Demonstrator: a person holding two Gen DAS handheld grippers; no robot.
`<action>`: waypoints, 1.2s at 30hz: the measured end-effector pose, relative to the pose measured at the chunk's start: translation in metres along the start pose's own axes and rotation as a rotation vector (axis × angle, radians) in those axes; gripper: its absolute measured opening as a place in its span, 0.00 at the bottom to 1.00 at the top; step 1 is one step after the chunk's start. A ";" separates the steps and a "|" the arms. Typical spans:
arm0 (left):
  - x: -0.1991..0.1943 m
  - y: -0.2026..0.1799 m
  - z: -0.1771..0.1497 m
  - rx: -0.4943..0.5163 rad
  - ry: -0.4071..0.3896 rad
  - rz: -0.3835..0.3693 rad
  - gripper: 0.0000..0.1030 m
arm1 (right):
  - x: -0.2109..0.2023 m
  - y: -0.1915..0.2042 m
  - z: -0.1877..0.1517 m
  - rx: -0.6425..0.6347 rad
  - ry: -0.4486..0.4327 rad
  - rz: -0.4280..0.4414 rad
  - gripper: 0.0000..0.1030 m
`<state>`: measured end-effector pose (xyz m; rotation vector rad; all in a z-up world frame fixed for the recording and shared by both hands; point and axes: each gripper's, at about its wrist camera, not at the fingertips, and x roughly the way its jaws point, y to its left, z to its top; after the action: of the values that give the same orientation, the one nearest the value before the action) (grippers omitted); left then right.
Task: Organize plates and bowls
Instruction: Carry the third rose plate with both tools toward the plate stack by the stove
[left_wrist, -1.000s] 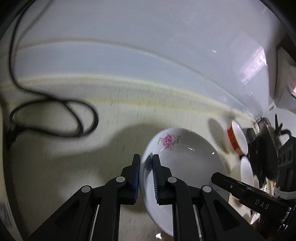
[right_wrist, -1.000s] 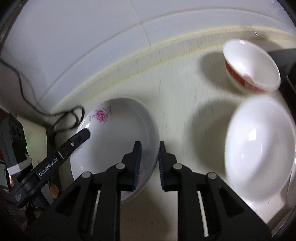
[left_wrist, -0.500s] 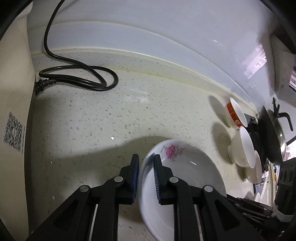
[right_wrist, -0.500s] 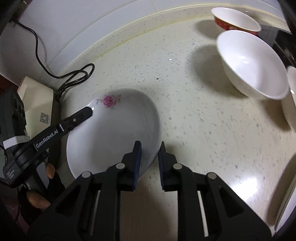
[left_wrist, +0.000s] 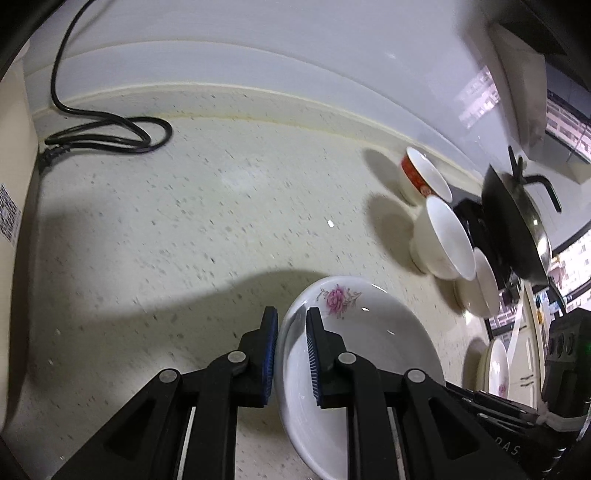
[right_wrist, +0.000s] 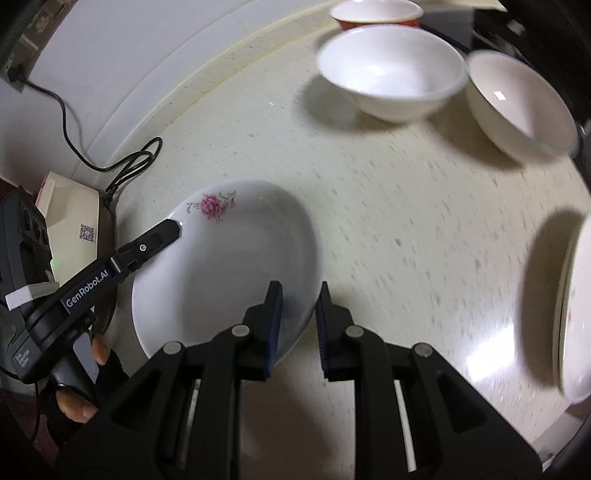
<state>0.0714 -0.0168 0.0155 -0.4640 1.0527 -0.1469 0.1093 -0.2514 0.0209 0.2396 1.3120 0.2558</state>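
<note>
White shallow ceramic plate (right_wrist: 236, 266), pink rose sprig near rim. Plain white ceramic bowl (right_wrist: 391, 70); cream ceramic bowl (right_wrist: 517, 99); red-banded white bowl (left_wrist: 424, 177). Pale speckled stone countertop (left_wrist: 184, 229). Black coiled power cord (left_wrist: 110, 136). Blue ribbed gripper pads (left_wrist: 271, 354).

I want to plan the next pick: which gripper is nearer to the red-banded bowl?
Right, probably. Both grippers clamp the flowered plate: the left on its far side, the right on the rim facing the red-banded bowl.

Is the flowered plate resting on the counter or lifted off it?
Lifted. Both grippers, left and right, clamp opposite rims of the flowered plate, and it hangs tilted above its shadow on the counter.
</note>
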 end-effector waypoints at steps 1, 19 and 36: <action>0.000 -0.003 -0.003 0.008 0.006 -0.001 0.15 | -0.001 -0.002 -0.003 0.008 -0.002 -0.002 0.21; -0.001 -0.085 -0.034 0.182 0.053 -0.073 0.15 | -0.054 -0.058 -0.051 0.189 -0.118 -0.023 0.21; 0.011 -0.152 -0.050 0.288 0.098 -0.155 0.15 | -0.100 -0.115 -0.077 0.357 -0.225 -0.069 0.21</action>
<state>0.0488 -0.1718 0.0525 -0.2783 1.0705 -0.4564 0.0169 -0.3897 0.0578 0.5095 1.1336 -0.0654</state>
